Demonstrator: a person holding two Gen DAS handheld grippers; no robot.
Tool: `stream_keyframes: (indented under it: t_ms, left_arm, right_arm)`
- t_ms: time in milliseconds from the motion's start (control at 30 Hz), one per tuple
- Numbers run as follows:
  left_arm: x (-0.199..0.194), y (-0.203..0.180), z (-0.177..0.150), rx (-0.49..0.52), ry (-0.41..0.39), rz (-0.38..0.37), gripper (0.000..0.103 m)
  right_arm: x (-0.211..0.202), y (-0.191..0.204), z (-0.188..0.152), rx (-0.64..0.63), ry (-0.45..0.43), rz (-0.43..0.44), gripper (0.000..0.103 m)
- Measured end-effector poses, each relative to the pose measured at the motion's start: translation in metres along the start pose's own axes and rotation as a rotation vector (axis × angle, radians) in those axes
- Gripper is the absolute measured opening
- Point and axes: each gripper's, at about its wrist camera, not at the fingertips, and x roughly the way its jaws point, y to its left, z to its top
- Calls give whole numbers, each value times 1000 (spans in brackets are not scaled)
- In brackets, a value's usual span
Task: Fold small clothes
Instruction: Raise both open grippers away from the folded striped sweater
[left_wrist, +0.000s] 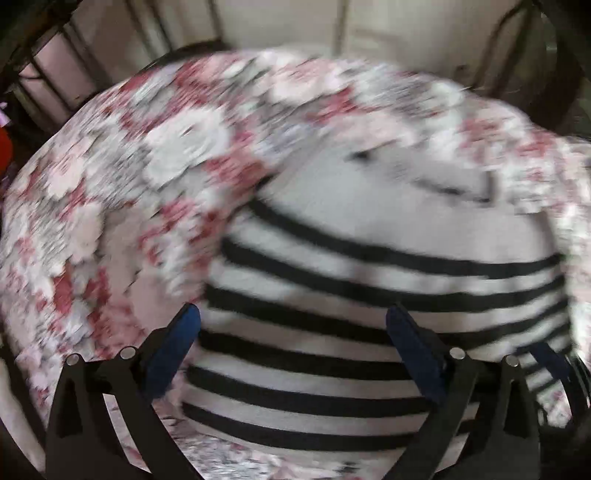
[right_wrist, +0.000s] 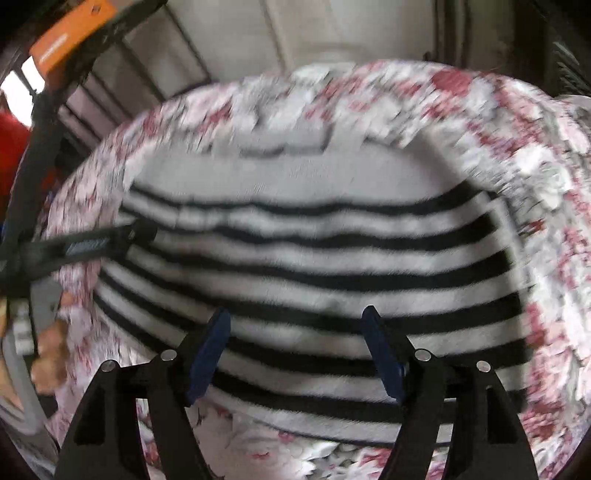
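A small white garment with black stripes (left_wrist: 369, 280) lies flat on a pink and red floral cloth (left_wrist: 122, 177); its far part is plain white. My left gripper (left_wrist: 292, 314) hangs open over the garment's near left part, its blue pads (left_wrist: 173, 350) wide apart with nothing gripped. In the right wrist view the same striped garment (right_wrist: 306, 266) fills the middle, and my right gripper (right_wrist: 295, 316) stands open above its near edge, holding nothing. A dark finger of the other gripper (right_wrist: 96, 243) reaches onto the garment's left edge. Both views are blurred.
The floral cloth (right_wrist: 546, 229) surrounds the garment on all sides. A person's hand (right_wrist: 48, 354) shows at the left of the right wrist view, below an orange object (right_wrist: 70, 33). Pale doors and dark railings stand behind the surface.
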Motion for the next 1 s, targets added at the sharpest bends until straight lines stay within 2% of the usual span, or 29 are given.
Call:
stream_keyframes:
  t_ms: [67,100,133,167,200,267,300,333,367,433,500,567,600,700,800,867,1000]
  left_arm:
    - [7,-16,-8,56,35,-24,98]
    - [17,-21,-12,86,76,-3,98]
    - [39,-26,-20,127,153,57,99]
    - [51,-27,-28,134,176,77,99]
    - [51,-25,-30,119,163,69,99]
    - [40,-23,-28,100,159,53,98]
    - [29,-21,-24,96,127,32,98]
    - [11,-20,-22,80,57,-4,98]
    - [1,-19,-21,75,24,-21,98]
    - [-7,-20,-22,83,1,-34,98]
    - [6,-24,-29,113,50,1,98]
    - [43,-31,-43,155,189,70,99]
    - [44,-32,-47,151,174,72,99]
    - [33,-35,-43,157,167,71,98]
    - [8,-37,-41,155,80,70,98]
    - [-12,-52,-37,177,22,77,98]
    - [-61,-71,-43,211,-133,105,98]
  right_arm:
    - [-2,-16,6,36,-15,-38,74]
    - [2,-28,7,74,3,-52,75]
    - [8,-44,5,123,35,-53,75]
    - [17,-54,5,176,65,-37,75]
    - [25,-72,5,263,81,33,75]
    - [22,-90,8,327,77,71,72]
    - [15,-91,12,350,60,89,72]
    - [4,-91,15,358,21,106,72]
    - [-4,-92,15,354,-4,112,73]
    - [-14,-93,21,343,-44,106,73]
    - [-16,-107,13,373,-27,99,73]
    - [2,-104,6,415,39,101,73]
    - [12,-109,0,444,90,120,74]
    - [11,-115,-3,448,98,114,75]
    - [-3,-112,-3,477,95,119,78]
    - [-10,-106,-2,496,110,142,78]
    - [-36,-99,-3,521,96,169,78]
